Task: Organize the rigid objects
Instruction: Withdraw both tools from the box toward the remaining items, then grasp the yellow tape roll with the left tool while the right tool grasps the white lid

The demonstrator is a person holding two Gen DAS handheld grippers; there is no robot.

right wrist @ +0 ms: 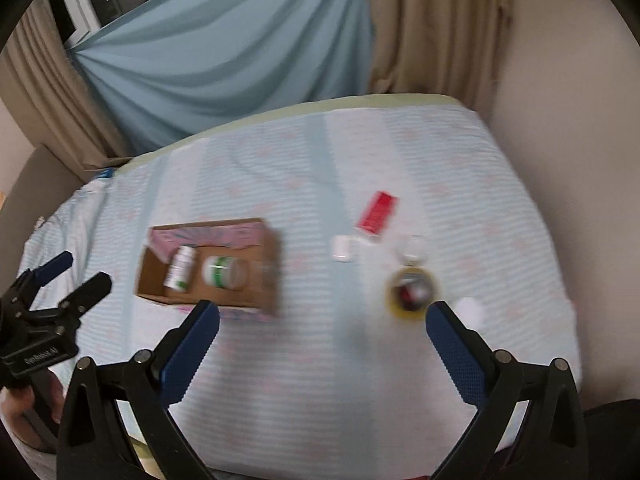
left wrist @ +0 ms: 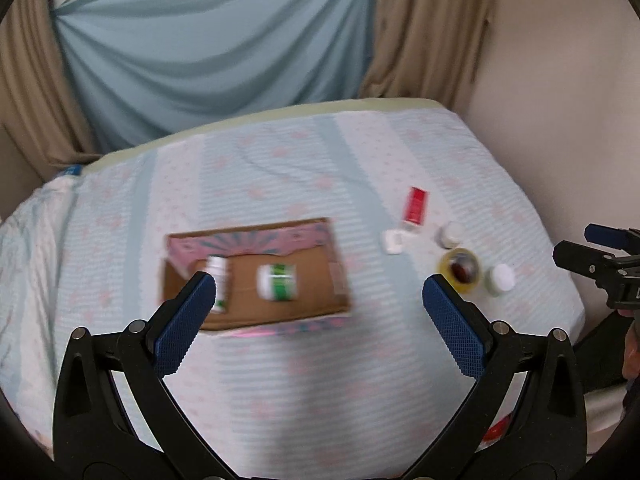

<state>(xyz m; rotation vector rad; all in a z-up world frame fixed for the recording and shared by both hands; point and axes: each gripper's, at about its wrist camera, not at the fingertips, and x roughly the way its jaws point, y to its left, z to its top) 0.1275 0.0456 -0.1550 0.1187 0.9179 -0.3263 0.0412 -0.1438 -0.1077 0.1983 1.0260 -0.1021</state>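
An open cardboard box (left wrist: 320, 292) (right wrist: 262, 280) lies on the bed and holds a green-labelled jar (left wrist: 277, 282) (right wrist: 222, 273) and a white bottle (left wrist: 218, 276) (right wrist: 181, 268), both on their sides. To its right on the sheet lie a red box (left wrist: 415, 206) (right wrist: 377, 211), a small white case (left wrist: 392, 241) (right wrist: 341, 249), a tape roll (left wrist: 460, 271) (right wrist: 412, 292) and two white-capped bottles (left wrist: 451, 234) (left wrist: 500, 279). My left gripper (left wrist: 320, 292) is open and empty above the box's near side. My right gripper (right wrist: 322, 318) is open and empty, nearer than the tape roll.
The bed (left wrist: 360, 360) has a pale blue striped sheet. A blue cloth (left wrist: 216, 48) and beige curtains (left wrist: 424, 28) hang behind it. A wall (left wrist: 560, 80) runs along the bed's right side. Both views are motion-blurred.
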